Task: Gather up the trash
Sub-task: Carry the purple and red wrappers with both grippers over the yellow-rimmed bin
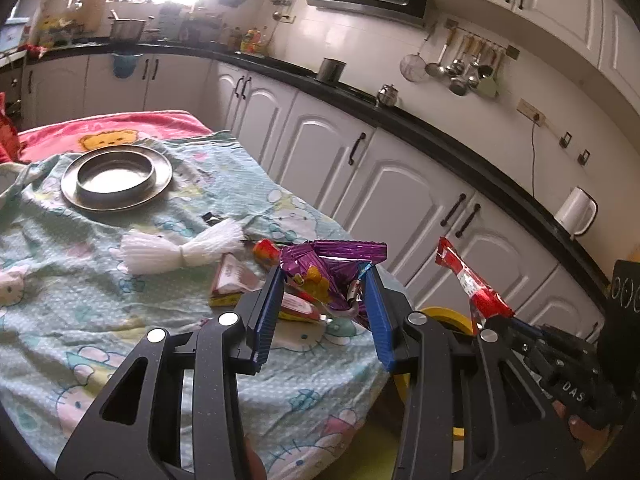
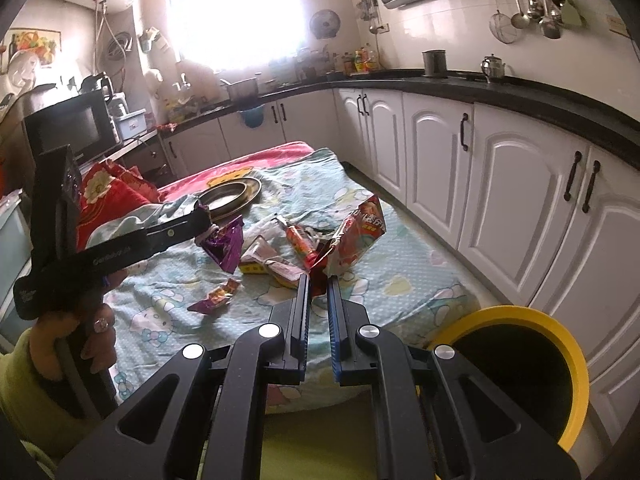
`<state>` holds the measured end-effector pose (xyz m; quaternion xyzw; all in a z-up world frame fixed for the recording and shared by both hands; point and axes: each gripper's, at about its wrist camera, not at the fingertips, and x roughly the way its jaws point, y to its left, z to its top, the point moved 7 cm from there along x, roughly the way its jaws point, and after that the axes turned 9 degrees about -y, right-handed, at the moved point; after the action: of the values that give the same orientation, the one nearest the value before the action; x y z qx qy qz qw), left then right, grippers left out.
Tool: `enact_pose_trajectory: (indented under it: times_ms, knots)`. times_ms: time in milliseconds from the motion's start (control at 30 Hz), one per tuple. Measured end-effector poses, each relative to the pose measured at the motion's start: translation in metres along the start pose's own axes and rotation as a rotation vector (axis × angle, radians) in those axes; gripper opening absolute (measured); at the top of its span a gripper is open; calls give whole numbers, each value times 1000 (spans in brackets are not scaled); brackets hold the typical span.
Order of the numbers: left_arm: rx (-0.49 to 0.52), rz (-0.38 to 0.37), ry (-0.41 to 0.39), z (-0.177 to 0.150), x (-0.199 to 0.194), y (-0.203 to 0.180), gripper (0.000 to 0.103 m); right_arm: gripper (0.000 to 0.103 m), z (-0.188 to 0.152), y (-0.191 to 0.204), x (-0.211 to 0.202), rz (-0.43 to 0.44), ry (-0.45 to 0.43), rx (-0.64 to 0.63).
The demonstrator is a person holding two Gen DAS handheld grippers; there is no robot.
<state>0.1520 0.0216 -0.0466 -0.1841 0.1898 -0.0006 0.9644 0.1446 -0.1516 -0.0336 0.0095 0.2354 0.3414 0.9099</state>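
Wrappers in both claws: my left gripper (image 1: 324, 280) pinches the purple wrapper (image 1: 328, 268), my right gripper (image 2: 318, 280) clamps the red bag (image 2: 356, 236). I carry both clear over the yellow bin (image 2: 560, 332) before releasing.

Crumpled purple wrapper (image 1: 332, 268), red snack bag (image 2: 356, 236), both lifted

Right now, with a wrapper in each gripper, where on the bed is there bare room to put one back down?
Free: the blanket between the wrapper pile and the yellow-rimmed bin, and the near stretch below the small purple wrapper. Crowded: the middle, from the white tassel across the pile; the steel plate fills the far end.
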Motion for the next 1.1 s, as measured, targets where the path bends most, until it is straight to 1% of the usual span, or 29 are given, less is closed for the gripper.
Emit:
enact_pose_trajectory:
  times_ms: [600, 867, 1100]
  knots:
    - [96, -84, 54, -23, 18, -51, 33, 9, -8, -51, -27, -105, -20, 71]
    - [166, -143, 80, -41, 30, -87, 33, 9, -17, -77, -34, -169, -7, 108]
    - [236, -213, 121, -63, 43, -125, 33, 9, -28, -103, -45, -221, -3, 149]
